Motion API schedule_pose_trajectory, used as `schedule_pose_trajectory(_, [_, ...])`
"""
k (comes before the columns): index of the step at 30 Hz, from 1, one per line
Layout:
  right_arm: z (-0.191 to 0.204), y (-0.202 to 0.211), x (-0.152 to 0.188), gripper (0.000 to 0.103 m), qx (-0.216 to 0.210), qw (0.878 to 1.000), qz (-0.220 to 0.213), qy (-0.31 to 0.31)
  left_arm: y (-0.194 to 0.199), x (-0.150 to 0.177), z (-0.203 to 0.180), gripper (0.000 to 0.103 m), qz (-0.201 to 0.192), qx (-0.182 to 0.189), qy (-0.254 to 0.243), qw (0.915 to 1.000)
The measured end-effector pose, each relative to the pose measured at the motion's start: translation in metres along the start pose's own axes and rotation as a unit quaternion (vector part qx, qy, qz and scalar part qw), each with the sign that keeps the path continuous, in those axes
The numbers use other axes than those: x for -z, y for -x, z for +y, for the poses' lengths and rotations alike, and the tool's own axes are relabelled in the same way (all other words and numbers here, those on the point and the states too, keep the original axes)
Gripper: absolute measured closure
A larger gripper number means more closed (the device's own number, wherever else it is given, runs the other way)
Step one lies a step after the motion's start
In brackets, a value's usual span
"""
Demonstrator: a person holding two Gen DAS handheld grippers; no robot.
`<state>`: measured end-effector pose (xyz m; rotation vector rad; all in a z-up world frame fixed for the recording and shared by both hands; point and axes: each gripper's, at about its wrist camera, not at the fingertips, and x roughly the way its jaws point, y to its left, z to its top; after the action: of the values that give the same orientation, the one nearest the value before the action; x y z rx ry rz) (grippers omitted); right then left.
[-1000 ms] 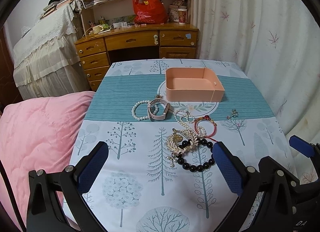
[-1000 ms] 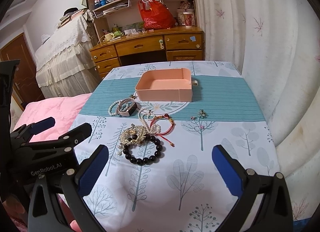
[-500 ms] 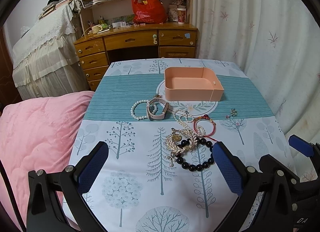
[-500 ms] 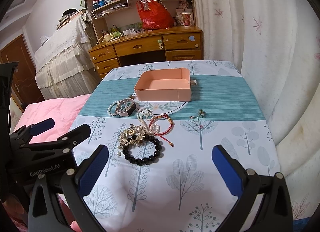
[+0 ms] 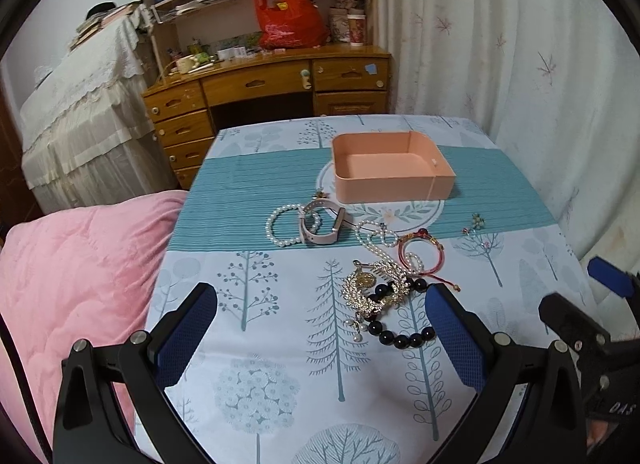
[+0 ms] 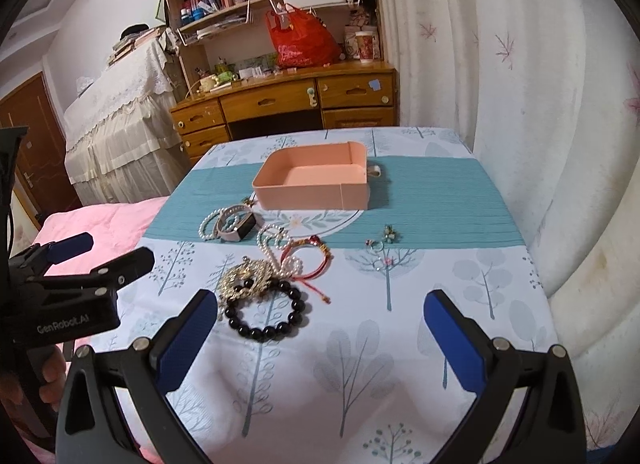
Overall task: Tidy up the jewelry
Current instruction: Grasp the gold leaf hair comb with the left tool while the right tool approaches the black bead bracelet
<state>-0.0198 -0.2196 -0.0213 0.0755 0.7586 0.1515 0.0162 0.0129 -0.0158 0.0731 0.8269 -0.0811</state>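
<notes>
Tablecloth (image 5: 280,344) jewelry seemingly unmoved; both tongs (image 5: 320,328) (image 6: 320,328) remain spread wide, empty.

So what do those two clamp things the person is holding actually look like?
Both grippers, left and right, are matte black frames with silver screws. Each has two fingers lined with textured blue pads. White lettering marks the bodies: "GenRobot.AI" on the left one.

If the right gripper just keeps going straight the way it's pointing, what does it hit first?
Probably the black bead bracelet, though depth is hard to judge. The right gripper is open and aimed slightly down at the tablecloth; the bracelet lies left of centre, so the left finger would likely meet it first.
</notes>
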Motion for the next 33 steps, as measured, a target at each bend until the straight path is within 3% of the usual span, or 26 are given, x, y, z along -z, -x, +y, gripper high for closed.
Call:
schedule_pose_trajectory(4, [-0.006,-0.013,0.006,0.000,-0.018,1.000,-0.010,0.003,-0.020,0.005,0.003,0.001,0.027,0.032,-0.002,0.9991])
schedule_pose_trajectory(8, [-0.005,-0.029,0.023,0.000,0.002,0.999,-0.010,0.031,-0.049,0.017,0.004,0.001,0.068,0.032,-0.017,0.9970])
schedule_pose_trajectory(12, [-0.005,-0.050,0.040,0.000,0.021,0.998,0.020,0.054,-0.074,0.032,0.010,0.001,0.092,0.041,-0.009,0.9948])
schedule_pose_trajectory(15, [-0.007,-0.071,0.054,0.000,0.012,0.997,0.059,0.049,-0.091,0.040,0.014,0.001,0.107,0.048,0.001,0.9931])
schedule_pose_trajectory(20, [-0.001,-0.092,0.065,0.000,0.005,0.995,0.086,0.058,-0.106,0.046,0.011,0.001,0.104,0.049,-0.014,0.9932])
schedule_pose_trajectory(28, [0.019,-0.111,0.065,0.007,-0.030,0.990,0.093,0.098,-0.130,0.031,0.005,0.005,0.104,0.086,-0.028,0.9904])
schedule_pose_trajectory(33, [0.032,-0.120,0.060,0.007,-0.042,0.987,0.089,0.130,-0.147,0.018,-0.004,0.005,0.116,0.087,-0.045,0.9885])
